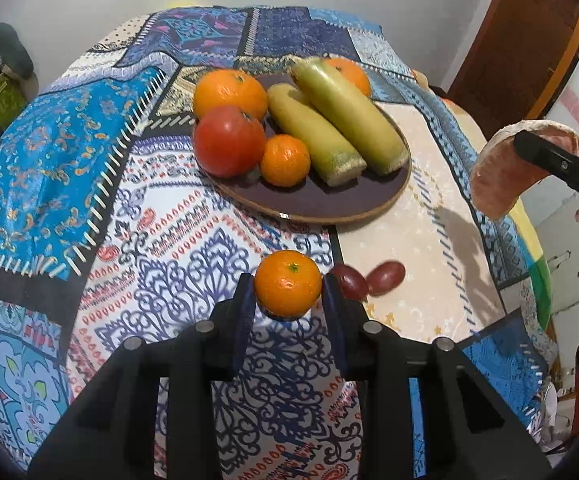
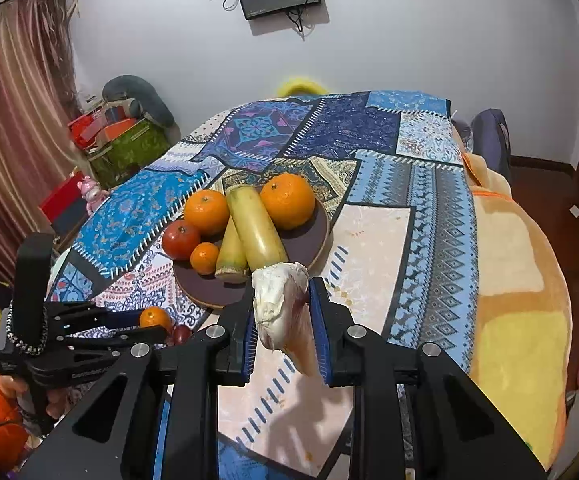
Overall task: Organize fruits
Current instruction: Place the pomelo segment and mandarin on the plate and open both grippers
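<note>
Orange fruit dominates the left wrist view. The left gripper [image 1: 288, 296] has its fingers closed partway onto a small mandarin [image 1: 288, 289], one pad pressing each flank, stem end up. The fruit appears lifted clear of the patterned cloth [image 1: 169, 272] covering the desk, though contact beneath it cannot be confirmed. The plate [image 1: 317, 206] lies straight ahead of the fingers, near but apart, already carrying a tomato [image 1: 228, 140], oranges and two long yellow-green stalks [image 1: 345, 118] whose long axes run from far left to near right. The open patch of plate faces the fingers. Two red grapes [image 1: 371, 279] rest on the cloth just right of the gripper. At the right edge, the other gripper holds a pinkish piece [image 1: 509, 168] aloft.

Right wrist view: the right gripper [image 2: 282, 320] is closed partway on a pale, cream-and-pink wedge-shaped piece [image 2: 279, 308], its long axis tilted, broad end away from the camera; its identity cannot be told. The plate [image 2: 321, 248] sits directly ahead, just beyond the held piece. The left gripper [image 2: 145, 322] shows lower left with its mandarin. Judgement: the right hand is nearer the plate; both loads need a short forward carry.
</note>
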A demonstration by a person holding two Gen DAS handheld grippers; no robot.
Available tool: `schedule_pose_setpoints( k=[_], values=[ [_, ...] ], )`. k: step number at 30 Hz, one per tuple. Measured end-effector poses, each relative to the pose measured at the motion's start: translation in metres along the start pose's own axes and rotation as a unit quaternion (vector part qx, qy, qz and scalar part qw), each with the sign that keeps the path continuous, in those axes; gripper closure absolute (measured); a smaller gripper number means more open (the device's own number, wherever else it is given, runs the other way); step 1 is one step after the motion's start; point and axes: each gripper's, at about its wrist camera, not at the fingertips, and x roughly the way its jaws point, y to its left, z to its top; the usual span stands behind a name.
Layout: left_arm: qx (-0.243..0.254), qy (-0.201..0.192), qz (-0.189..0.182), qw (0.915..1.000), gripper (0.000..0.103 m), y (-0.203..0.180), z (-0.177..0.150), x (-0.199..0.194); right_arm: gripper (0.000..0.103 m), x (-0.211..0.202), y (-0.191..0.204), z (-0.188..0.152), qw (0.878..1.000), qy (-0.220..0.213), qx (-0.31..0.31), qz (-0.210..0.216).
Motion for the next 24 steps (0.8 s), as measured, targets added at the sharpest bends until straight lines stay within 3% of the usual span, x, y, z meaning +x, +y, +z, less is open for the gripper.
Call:
schedule_pose_setpoints(
  k=[12, 24],
  values=[
    [0.001, -0.022, -0.008, 0.9997, 0.069, 0.003, 0.032, 0.01, 0.081, 0.025, -0.003, 0.038, 1.0, -0.016, -0.01, 0.004],
    [-0.011, -0.021, -0.013, 0.9996, 0.069, 0.013, 0.046, 0.028, 0.081, 0.088, 0.01, 0.057, 0.999, 0.021, -0.043, 0.001]
  ],
)
